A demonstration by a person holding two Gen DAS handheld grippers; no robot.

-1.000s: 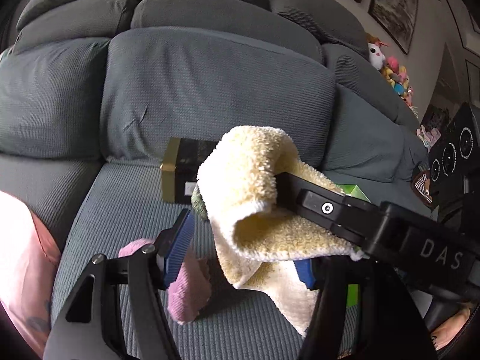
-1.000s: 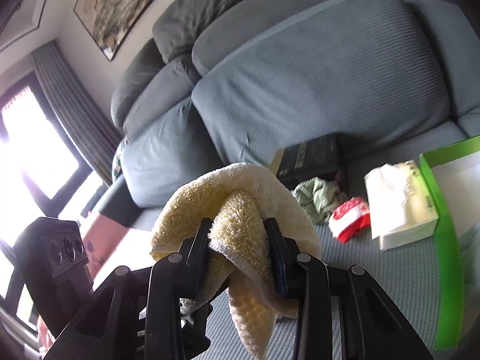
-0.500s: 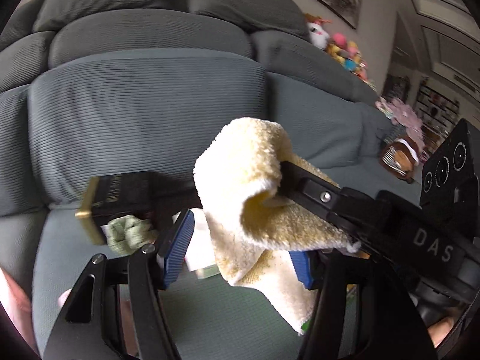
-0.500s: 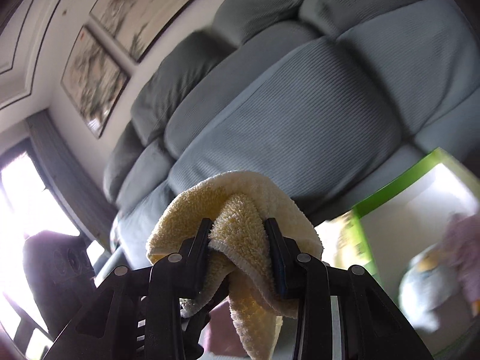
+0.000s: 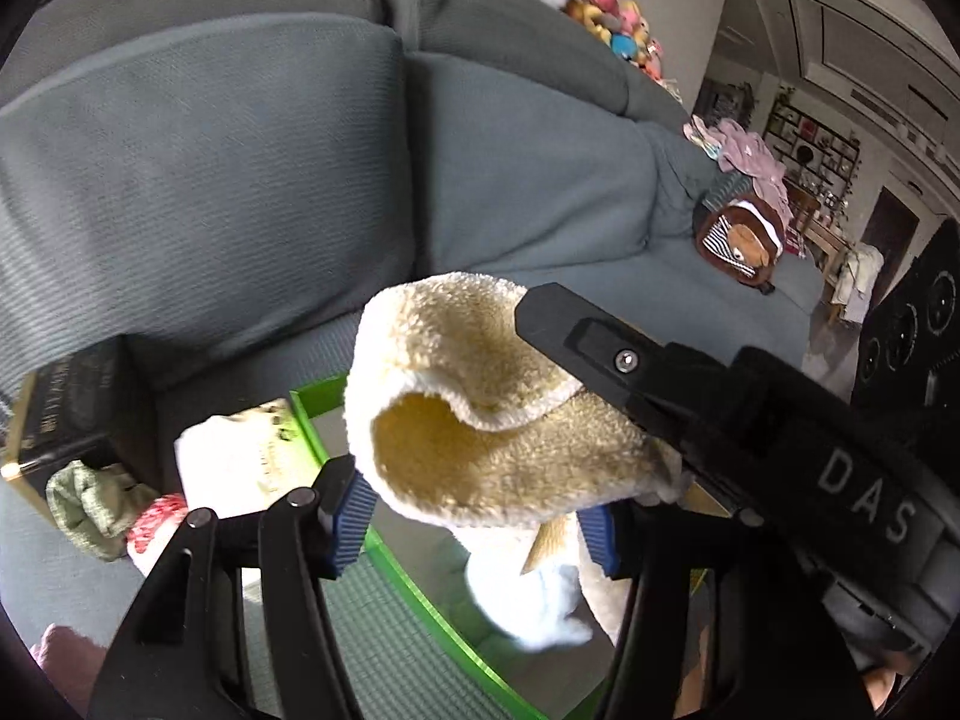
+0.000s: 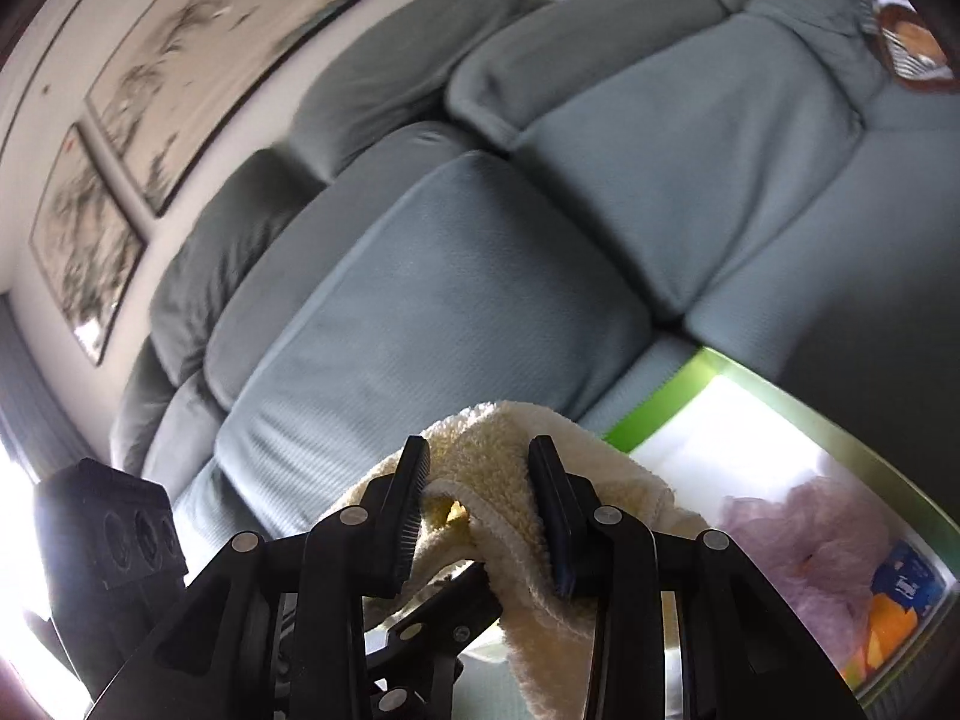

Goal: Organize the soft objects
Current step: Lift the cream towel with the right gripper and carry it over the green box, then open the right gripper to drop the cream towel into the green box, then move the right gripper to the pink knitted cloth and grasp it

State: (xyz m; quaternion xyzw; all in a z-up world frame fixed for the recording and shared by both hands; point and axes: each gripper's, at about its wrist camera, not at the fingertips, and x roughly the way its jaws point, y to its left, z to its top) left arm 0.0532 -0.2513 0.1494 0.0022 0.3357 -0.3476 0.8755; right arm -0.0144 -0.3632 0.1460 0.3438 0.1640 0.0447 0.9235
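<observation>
A folded yellow towel (image 5: pixel 480 408) hangs in the air over the grey sofa seat (image 5: pixel 540 228). My right gripper (image 6: pixel 480 510) is shut on the towel's upper fold, and one of its black fingers (image 5: pixel 600 354) reaches in from the right in the left wrist view. My left gripper (image 5: pixel 474 528) holds the lower part: the towel fills the gap between its blue pads (image 5: pixel 348 516). Directly below is a green-rimmed box (image 5: pixel 336 396), also seen in the right wrist view as the green-rimmed box (image 6: pixel 660 402), holding a purple fluffy item (image 6: pixel 798 534).
On the seat left of the box lie a white tissue pack (image 5: pixel 240 456), a red-and-white item (image 5: pixel 153 519), a crumpled green cloth (image 5: pixel 90 504) and a black-and-gold box (image 5: pixel 66 408). Plush toys (image 5: pixel 600 6) line the sofa back. A brown striped bag (image 5: pixel 744 240) sits at the far right.
Both grippers have carried the towel to the right along the sofa, turning as they went. The green box has come under the towel, and the pink item has slid out at the left.
</observation>
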